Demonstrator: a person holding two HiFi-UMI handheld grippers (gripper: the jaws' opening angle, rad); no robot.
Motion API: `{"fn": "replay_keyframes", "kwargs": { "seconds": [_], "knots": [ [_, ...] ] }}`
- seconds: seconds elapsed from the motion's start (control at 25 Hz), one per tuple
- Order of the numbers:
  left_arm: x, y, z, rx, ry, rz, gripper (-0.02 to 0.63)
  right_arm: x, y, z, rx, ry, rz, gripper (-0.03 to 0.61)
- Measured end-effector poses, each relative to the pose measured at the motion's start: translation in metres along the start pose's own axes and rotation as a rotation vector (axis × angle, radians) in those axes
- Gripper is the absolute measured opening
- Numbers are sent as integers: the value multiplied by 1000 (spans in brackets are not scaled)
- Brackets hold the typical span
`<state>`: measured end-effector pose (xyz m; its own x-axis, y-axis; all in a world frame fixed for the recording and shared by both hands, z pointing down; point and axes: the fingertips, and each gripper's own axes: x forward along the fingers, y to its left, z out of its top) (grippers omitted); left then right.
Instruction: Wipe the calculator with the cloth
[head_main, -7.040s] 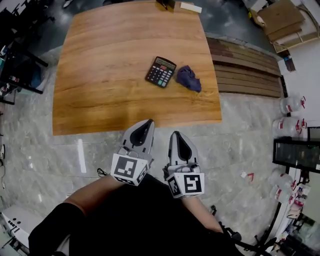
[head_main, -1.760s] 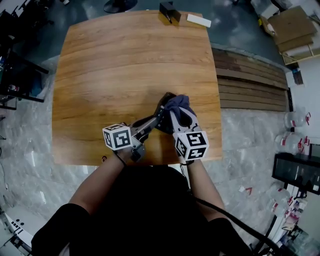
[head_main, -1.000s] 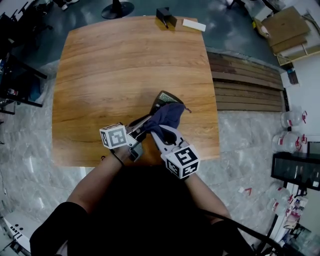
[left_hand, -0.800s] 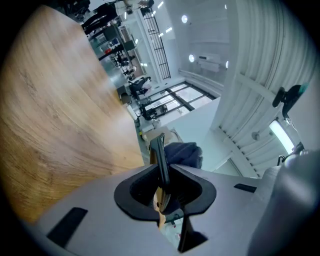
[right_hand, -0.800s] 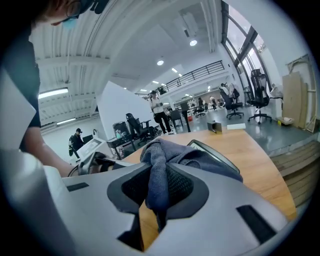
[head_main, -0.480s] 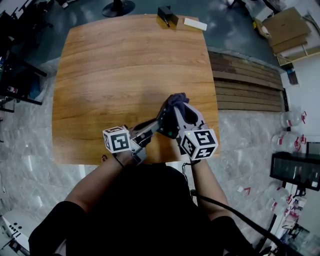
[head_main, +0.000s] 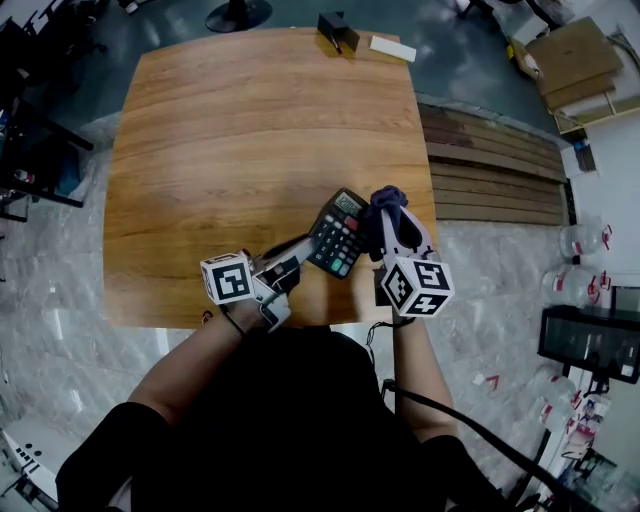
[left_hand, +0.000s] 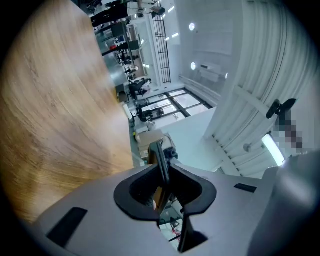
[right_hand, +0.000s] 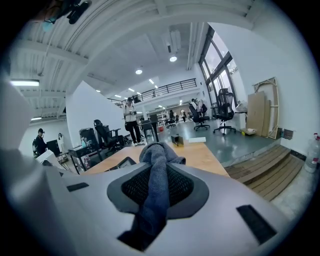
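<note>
Calculator and cloth are both held up over the near edge of the wooden bench, neither lying on it.

The calculator, keys and display facing up toward the head view, is tilted and clamped by its near-left corner in the left tool; the left gripper view shows its thin edge pinched between the jaws. It is probably light and rigid, a slick plastic case with keys that give under pressure; held at one corner only, it may pivot when rubbed, so the wiping pressure is best kept gentle and close to the grip. A hold on the bare edge, clear of keys and screen, seems right, since it leaves the whole face open to the cloth.

The dark blue cloth is clenched in the right tool, a wad standing out past the tips and a tail hanging back between the jaws; it sits just beside the calculator's far-right corner, and contact cannot be told. It looks soft and limp; bunched like this it gives a firm pad for rubbing.
</note>
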<state>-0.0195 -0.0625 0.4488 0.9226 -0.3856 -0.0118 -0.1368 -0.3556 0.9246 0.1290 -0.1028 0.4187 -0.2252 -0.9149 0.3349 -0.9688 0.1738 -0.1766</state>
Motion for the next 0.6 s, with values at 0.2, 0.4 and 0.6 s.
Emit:
{"fn": "replay_keyframes", "kwargs": {
  "seconds": [0.2, 0.4, 0.6],
  "knots": [
    [-1, 8, 5, -36, -32, 13, 75, -4, 15, -12, -1, 21, 32, 71],
    [-1, 17, 11, -83, -72, 30, 75, -9, 60, -39, 3, 73, 129, 71],
    [-6, 26, 17, -102, -106, 56, 75, -20, 108, -55, 4, 108, 253, 71]
  ]
}}
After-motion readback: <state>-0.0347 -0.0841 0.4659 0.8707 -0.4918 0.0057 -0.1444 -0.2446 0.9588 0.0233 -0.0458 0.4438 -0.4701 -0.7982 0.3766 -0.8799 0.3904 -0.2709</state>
